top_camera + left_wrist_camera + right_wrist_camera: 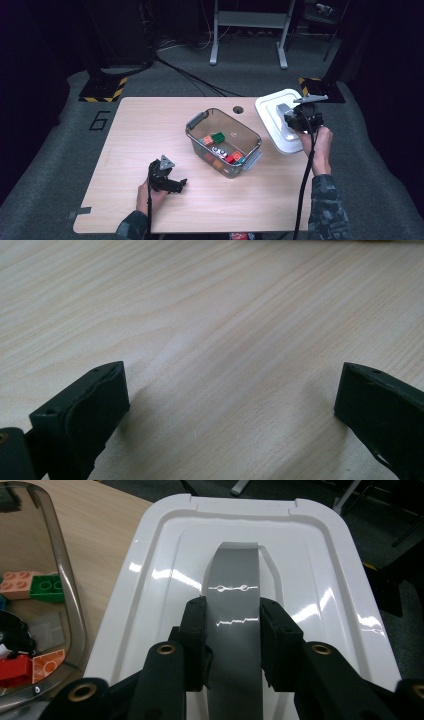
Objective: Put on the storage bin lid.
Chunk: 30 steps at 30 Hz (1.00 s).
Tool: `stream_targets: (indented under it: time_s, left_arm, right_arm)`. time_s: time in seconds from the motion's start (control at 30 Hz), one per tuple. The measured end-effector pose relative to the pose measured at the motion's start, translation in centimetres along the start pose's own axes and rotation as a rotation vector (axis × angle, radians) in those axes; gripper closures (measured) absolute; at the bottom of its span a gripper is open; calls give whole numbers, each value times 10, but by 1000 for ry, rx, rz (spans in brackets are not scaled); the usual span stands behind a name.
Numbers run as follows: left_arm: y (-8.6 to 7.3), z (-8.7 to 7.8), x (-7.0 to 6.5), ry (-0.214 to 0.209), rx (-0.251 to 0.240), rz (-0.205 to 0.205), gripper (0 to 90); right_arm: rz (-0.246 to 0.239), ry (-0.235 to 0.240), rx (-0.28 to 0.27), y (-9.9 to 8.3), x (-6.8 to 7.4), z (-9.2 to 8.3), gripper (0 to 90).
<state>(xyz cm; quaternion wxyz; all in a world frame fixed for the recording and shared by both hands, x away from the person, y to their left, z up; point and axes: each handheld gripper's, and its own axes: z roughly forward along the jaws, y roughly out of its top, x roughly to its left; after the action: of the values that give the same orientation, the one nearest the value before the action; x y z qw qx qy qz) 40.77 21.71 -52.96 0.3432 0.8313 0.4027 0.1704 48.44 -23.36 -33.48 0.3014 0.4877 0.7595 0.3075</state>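
Glossy white plastic lid (320,580), rounded, sits right of the clear bin (197,122); the right gripper (232,630) pinches its grey handle (235,570). Left gripper (230,395) rests spread on woodgrain table (200,315). Bin's bricks (32,585) partly cut off.

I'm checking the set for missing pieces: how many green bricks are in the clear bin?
1. The green brick lies toward the far side of the clear bin, beside an orange brick. Others may be hidden under the pile.

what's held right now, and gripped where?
The right gripper is shut on the white lid, clamped across its grey handle. The left gripper is open over the table, holding nothing.
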Motion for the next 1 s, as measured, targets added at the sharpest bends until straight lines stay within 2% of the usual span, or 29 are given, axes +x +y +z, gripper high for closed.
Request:
stream_targets:
  time_s: [0.1, 0.13, 0.17, 0.2, 0.5, 0.6, 1.0]
  left_arm:
    - [0, 0, 0, 0, 0, 0, 8]
    - [0, 0, 0, 0, 0, 0, 8]
    - [0, 0, 0, 0, 0, 0, 8]
    - [0, 0, 0, 0, 0, 0, 8]
    - [0, 0, 0, 1, -6, -6, 8]
    - [0, 0, 0, 0, 0, 0, 8]
    - [0, 0, 0, 1, -1, 0, 8]
  right_arm:
    - [2, 8, -3, 2, 4, -1, 674]
    - [4, 29, -6, 4, 8, -2, 675]
    - [4, 29, -6, 4, 8, -2, 675]
    - [-6, 45, -15, 6, 11, -3, 674]
    - [-53, 82, -28, 15, 35, -8, 674]
    - [-71, 112, -31, 18, 46, -8, 674]
    - [-94, 205, -34, 23, 71, -2, 674]
